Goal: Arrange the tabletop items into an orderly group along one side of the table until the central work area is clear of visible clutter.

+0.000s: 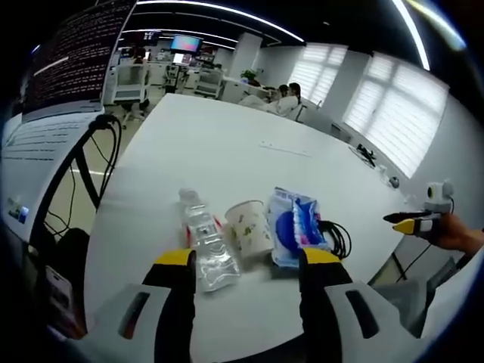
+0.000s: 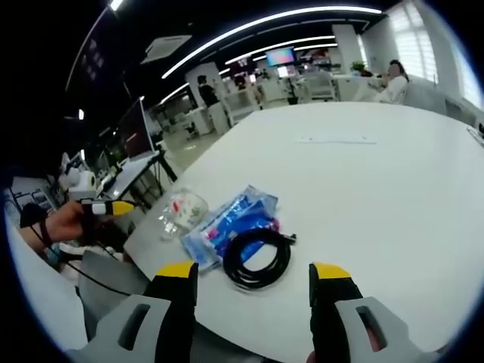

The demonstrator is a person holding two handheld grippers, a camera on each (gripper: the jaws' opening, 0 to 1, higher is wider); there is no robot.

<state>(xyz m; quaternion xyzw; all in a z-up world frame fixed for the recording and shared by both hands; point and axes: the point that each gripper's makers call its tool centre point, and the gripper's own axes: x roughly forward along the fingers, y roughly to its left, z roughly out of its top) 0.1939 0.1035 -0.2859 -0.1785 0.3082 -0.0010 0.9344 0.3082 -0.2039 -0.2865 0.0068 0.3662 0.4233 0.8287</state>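
Several items lie in a row near the white table's (image 1: 227, 144) edge. In the left gripper view they are a clear plastic bottle (image 1: 206, 246) on its side, a paper cup (image 1: 249, 228), a blue packet (image 1: 293, 225) and a black cable coil (image 1: 338, 237). My left gripper (image 1: 248, 261) stands open just before the bottle and cup, holding nothing. In the right gripper view my right gripper (image 2: 254, 272) is open, with the cable coil (image 2: 257, 257) just ahead of its jaws. Behind the coil are the packet (image 2: 231, 219) and the cup (image 2: 185, 210). A hand holds the left gripper (image 2: 106, 206) off the table's edge.
A thin white strip (image 1: 283, 149) lies far out on the table (image 2: 393, 197). A monitor on a stand (image 1: 76, 53) with dangling cables is at the left. People sit at the far end (image 1: 283, 94). The right gripper (image 1: 414, 224) hovers beyond the table's right edge.
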